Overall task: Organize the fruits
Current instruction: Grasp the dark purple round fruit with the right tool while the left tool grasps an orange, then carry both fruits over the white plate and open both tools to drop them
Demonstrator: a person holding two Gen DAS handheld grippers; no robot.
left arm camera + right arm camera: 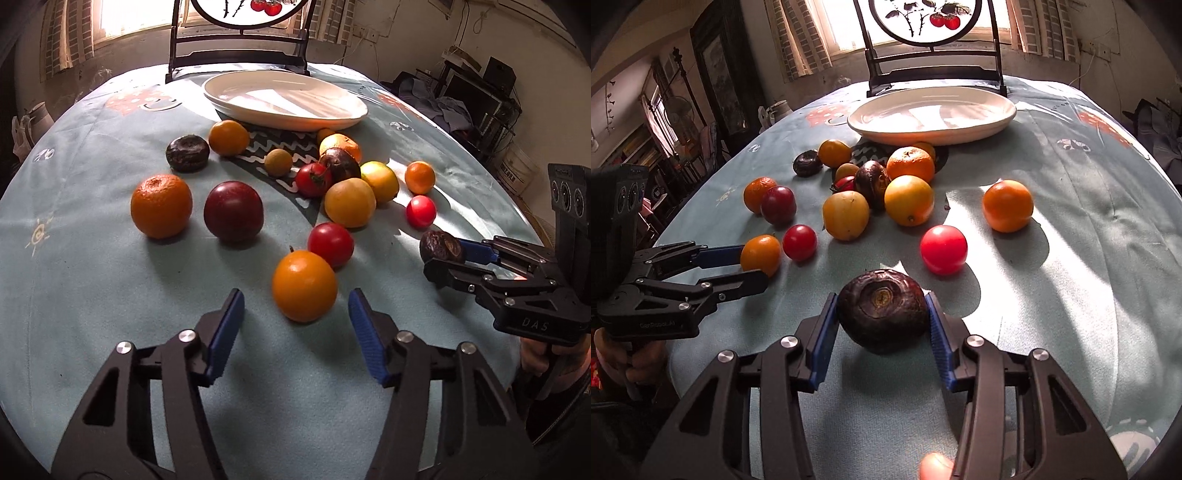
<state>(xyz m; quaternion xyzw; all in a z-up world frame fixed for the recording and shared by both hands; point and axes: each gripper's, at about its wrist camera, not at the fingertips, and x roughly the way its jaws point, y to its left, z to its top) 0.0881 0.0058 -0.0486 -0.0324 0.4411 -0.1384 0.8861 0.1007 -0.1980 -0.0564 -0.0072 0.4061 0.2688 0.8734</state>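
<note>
Several fruits lie on a light blue tablecloth before a white oval plate, which also shows in the right wrist view. My right gripper is shut on a dark wrinkled fruit, with both blue pads against its sides; it also shows in the left wrist view. My left gripper is open, its blue fingers on either side of an orange fruit without touching it. That fruit shows between the left fingers in the right wrist view. A red tomato sits just behind it.
An orange, a dark red plum, a dark flat fruit and a cluster of yellow and orange fruits lie mid-table. A red tomato and an orange lie ahead of the right gripper. A dark stand rises behind the plate.
</note>
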